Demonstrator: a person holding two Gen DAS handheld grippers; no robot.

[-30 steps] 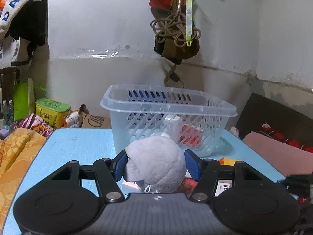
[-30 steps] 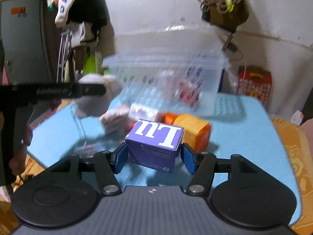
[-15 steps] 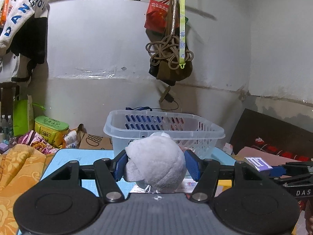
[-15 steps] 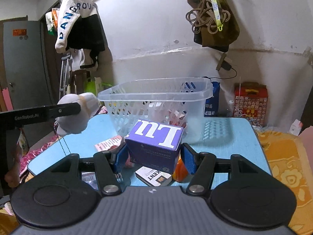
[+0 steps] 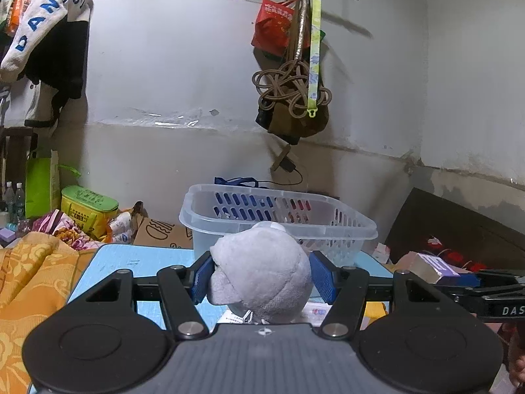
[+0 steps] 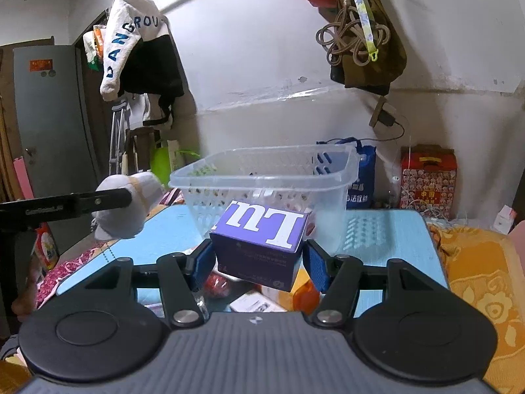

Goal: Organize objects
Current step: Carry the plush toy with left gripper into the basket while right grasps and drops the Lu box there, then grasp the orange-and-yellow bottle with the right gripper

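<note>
My left gripper is shut on a grey plush toy and holds it above the blue table, just in front of the clear plastic basket. My right gripper is shut on a purple box with white letters, held above the table in front of the basket. The plush and left gripper also show at the left of the right wrist view. The purple box also shows at the right of the left wrist view.
Loose packets, a white card and an orange item lie on the table under the right gripper. Orange bedding flanks the table. Bags and rope hang on the wall behind the basket. A red box stands beyond the table.
Both grippers have risen with their loads. The basket now sits lower in both views, near rim height.
</note>
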